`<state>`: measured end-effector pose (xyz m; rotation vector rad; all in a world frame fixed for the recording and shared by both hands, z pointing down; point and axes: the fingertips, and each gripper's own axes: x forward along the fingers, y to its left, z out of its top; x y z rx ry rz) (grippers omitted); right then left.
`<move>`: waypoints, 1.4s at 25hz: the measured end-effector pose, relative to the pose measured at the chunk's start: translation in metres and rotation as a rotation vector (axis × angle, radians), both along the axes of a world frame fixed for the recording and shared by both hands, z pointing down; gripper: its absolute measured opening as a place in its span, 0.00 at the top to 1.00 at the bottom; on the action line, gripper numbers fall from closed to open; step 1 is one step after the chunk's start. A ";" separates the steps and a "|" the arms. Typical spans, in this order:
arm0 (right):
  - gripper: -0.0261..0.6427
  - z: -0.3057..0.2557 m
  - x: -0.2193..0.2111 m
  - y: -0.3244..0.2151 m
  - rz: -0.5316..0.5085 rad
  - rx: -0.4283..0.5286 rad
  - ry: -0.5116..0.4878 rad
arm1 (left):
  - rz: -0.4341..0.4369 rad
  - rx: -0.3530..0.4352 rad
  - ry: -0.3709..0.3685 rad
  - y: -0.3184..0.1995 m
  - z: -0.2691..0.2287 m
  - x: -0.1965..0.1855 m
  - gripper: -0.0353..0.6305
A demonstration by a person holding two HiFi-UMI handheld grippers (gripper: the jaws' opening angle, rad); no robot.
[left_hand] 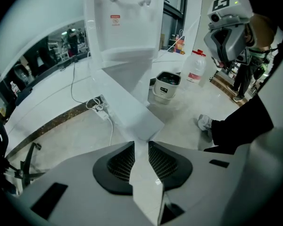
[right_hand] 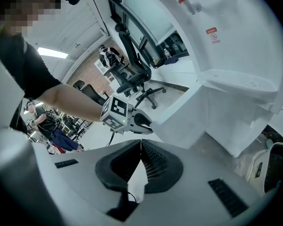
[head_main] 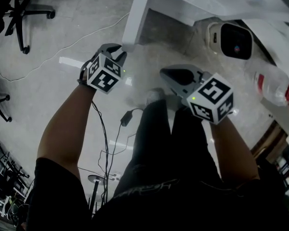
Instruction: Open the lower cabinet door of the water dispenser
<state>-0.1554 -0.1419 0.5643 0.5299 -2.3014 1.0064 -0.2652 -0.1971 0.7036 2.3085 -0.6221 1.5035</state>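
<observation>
Water dispenser (left_hand: 120,27): white, upright, with two taps near its top; it also shows in the right gripper view (right_hand: 226,55).
Lower cabinet door (left_hand: 129,109): stands open, angled out from the dispenser's lower body over the floor; from the head view its top edge (head_main: 135,18) runs toward the left gripper.
Left gripper (left_hand: 141,142): pinching the free edge of the lower cabinet door between its jaws, pointing steeply down (head_main: 116,52).
Right gripper (right_hand: 140,144): jaws pressed together with nothing between them; held beside the left one, clear of the door (head_main: 166,73).
Water bottle (left_hand: 194,67): upright on the floor beyond the door.
Office chair (right_hand: 132,74): well apart from the dispenser.
</observation>
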 end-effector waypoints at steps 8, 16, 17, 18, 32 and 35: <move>0.94 0.003 0.004 -0.003 0.019 -0.006 0.009 | 0.032 0.011 -0.049 -0.013 0.001 -0.026 0.81; 0.94 0.003 -0.003 -0.006 0.018 0.001 0.020 | 0.044 0.028 -0.088 -0.024 0.000 -0.049 0.81; 0.94 0.003 -0.002 -0.006 0.021 0.001 0.022 | 0.045 0.029 -0.088 -0.024 0.000 -0.051 0.81; 0.94 0.004 -0.001 -0.006 0.023 0.000 0.024 | 0.044 0.032 -0.089 -0.025 0.000 -0.053 0.81; 0.94 -0.010 0.007 0.015 -0.019 0.005 0.075 | -0.283 0.008 0.018 0.012 -0.017 -0.073 0.84; 0.94 -0.027 0.012 0.024 -0.017 0.035 0.062 | -0.429 -0.066 0.171 0.047 -0.041 -0.057 0.85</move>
